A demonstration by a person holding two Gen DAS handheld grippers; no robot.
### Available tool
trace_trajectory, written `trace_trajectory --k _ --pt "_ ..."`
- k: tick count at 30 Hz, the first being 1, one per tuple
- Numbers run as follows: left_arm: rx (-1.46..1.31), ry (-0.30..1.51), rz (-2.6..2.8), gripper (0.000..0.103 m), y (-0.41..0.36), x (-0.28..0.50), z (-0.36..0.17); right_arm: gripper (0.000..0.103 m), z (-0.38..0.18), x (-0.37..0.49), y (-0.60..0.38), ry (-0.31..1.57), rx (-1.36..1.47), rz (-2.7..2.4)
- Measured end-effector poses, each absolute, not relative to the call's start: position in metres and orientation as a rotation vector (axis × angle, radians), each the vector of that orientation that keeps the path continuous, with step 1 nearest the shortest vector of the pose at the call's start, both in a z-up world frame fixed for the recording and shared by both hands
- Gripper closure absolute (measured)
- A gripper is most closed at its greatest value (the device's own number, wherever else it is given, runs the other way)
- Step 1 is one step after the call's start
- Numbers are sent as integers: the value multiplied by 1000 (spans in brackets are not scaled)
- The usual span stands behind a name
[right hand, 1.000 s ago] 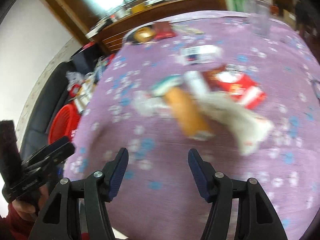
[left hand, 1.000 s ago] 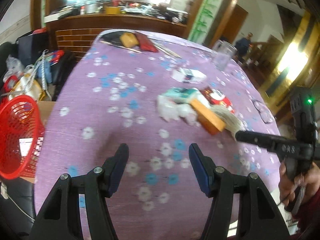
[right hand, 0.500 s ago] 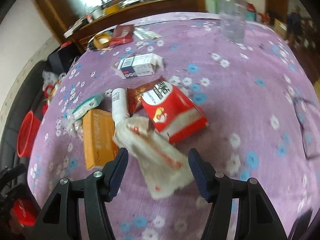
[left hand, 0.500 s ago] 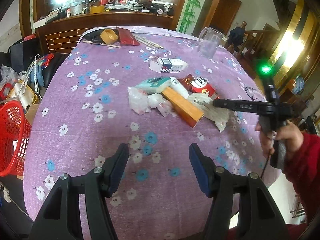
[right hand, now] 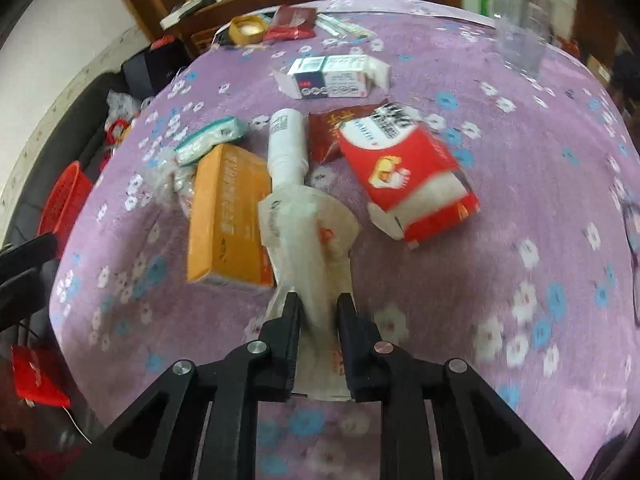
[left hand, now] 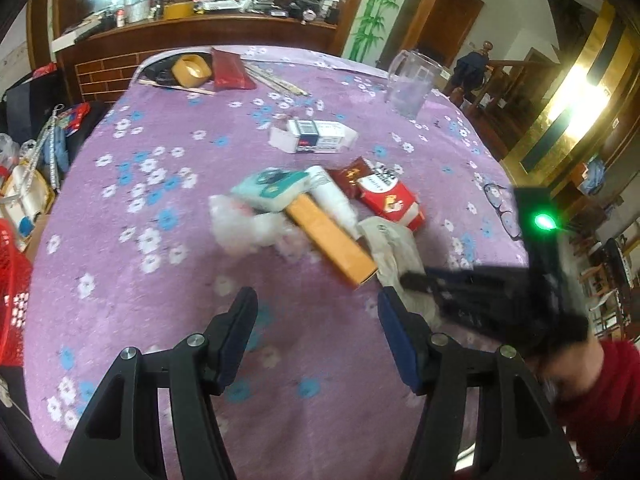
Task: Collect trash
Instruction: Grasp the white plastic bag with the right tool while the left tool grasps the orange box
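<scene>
A heap of trash lies mid-table on the purple flowered cloth (left hand: 132, 264): an orange box (right hand: 228, 216), a white tube (right hand: 286, 148), a red tissue pack (right hand: 408, 172), a teal-and-white packet (right hand: 210, 140), crumpled clear plastic (left hand: 244, 228) and a white paper wrapper (right hand: 308, 236). My right gripper (right hand: 318, 304) is shut on the near end of that wrapper, its pads pinching the paper. In the left wrist view the right gripper (left hand: 412, 280) reaches in from the right onto the wrapper (left hand: 390, 244). My left gripper (left hand: 316, 312) hangs open above bare cloth, nearer than the heap, holding nothing.
A white medicine box (left hand: 316, 140) lies beyond the heap, a clear jug (left hand: 410, 84) at the far right, a tape roll (left hand: 192, 70) and red pouch (left hand: 230, 70) at the far edge. Glasses (left hand: 498, 208) rest at the right rim. A red basket (right hand: 66, 200) stands off the table's left side.
My right gripper came down onto the white wrapper and closed on it; half a second ago its jaws stood wide apart. My left gripper moved across the table toward the heap, still open.
</scene>
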State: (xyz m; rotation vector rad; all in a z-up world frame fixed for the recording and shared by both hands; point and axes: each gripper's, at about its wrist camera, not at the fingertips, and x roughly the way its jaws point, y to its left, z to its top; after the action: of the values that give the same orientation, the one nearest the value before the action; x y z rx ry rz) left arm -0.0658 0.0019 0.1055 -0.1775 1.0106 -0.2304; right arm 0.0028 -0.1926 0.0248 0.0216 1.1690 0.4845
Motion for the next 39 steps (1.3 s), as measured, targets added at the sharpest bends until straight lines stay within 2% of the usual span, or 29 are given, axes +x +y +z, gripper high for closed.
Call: trace_trajectory --k 9,10,12,19,23,33,39 --pt "-285 1130 -218 43 -25 -14 70 86 42 -39 -240 1134 140 430" --pt "-292 1143 -209 45 -27 -8 64 86 45 -44 -246 1127 154 424" --pt "-313 1175 -220 58 -33 5 53 86 49 -49 -253 1117 161 415" --pt "-270 1175 -210 68 -46 22 39 86 56 -65 -268 1107 184 399" --pt "-219 1155 -231 81 -49 9 43 86 57 -70 -266 1107 194 399" --pt "-73 1087 -266 81 -33 -67 62 86 57 -69 -232 1113 193 430" --pt "-88 1084 -244 81 -8 -89 67 86 58 -70 -203 1119 173 467"
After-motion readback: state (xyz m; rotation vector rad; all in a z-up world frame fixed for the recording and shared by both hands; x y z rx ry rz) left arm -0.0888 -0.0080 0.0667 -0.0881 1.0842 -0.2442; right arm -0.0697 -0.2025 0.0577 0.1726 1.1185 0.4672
